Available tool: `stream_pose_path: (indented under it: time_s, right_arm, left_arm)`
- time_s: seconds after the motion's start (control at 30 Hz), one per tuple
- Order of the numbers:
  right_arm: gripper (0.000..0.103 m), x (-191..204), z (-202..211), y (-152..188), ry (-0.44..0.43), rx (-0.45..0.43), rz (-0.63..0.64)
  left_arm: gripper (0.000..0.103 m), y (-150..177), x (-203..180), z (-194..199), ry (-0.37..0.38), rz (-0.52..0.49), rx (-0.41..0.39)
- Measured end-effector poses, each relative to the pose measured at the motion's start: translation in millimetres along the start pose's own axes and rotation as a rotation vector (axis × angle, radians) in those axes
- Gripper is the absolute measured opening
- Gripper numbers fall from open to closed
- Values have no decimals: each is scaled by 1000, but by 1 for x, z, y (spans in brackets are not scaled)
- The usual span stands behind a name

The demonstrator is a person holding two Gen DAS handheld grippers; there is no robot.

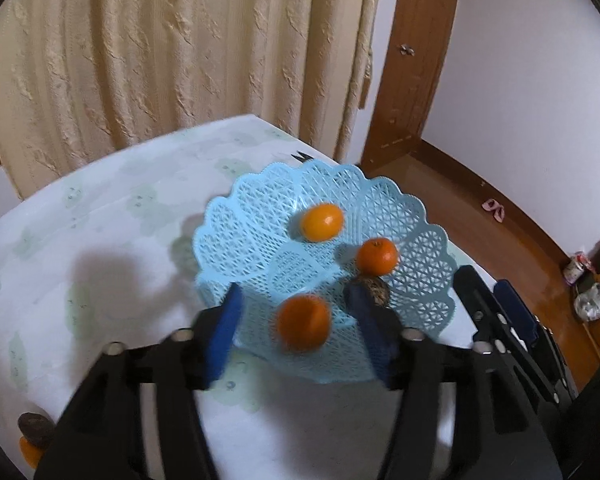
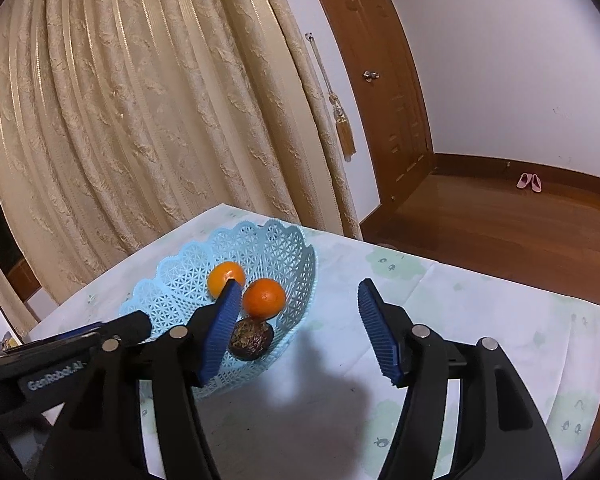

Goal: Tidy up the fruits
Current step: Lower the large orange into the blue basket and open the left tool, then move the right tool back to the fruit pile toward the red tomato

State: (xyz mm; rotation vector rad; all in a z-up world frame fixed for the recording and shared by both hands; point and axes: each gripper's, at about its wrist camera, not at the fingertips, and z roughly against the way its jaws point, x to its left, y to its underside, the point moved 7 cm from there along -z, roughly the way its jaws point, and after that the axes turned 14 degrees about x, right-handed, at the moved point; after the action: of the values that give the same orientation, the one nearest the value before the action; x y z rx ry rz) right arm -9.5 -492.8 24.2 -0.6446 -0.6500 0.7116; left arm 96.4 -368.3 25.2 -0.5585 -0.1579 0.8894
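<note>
A pale blue lattice basket (image 1: 420,276) with a scalloped rim stands on the surface (image 1: 100,240), which is covered with a light cloth printed with faint green shapes. Inside the basket lie two oranges (image 1: 322,222) (image 1: 377,256) side by side and, just beside them near the rim, a dark wrinkled round fruit (image 2: 251,338). A third orange (image 1: 303,323), blurred, sits between the blue pads of the left gripper (image 1: 298,300) above the near part of the basket; the pads stand apart from it on both sides, so the jaws are open. The right gripper (image 2: 296,308) is open too, with nothing between its jaws, its left pad over the basket. At the near left corner of the surface another dark fruit (image 1: 34,426) rests against one more orange (image 1: 30,452)
</note>
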Motion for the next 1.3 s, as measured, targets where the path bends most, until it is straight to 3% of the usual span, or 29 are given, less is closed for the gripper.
stream_pose_path:
  time_s: [0.4,0.57,0.8,1.03,1.3]
  right_arm:
    - [66,1,2,1,22,-22,5]
    - [74,2,4,1,25,-33,18]
    - [74,8,4,4,22,-28,39]
    - [74,34,14,17,-49,11,82]
    - [80,103,27,43,-181,79,268]
  left_arm:
    - [72,6,31,32,-179,6,-106]
    - [72,12,48,53,-233,24,-149]
    - [76,28,75,83,-282,57,-195]
    - [82,50,106,103,-304,111,-201]
    - [84,71,132,115,-326,147,-192]
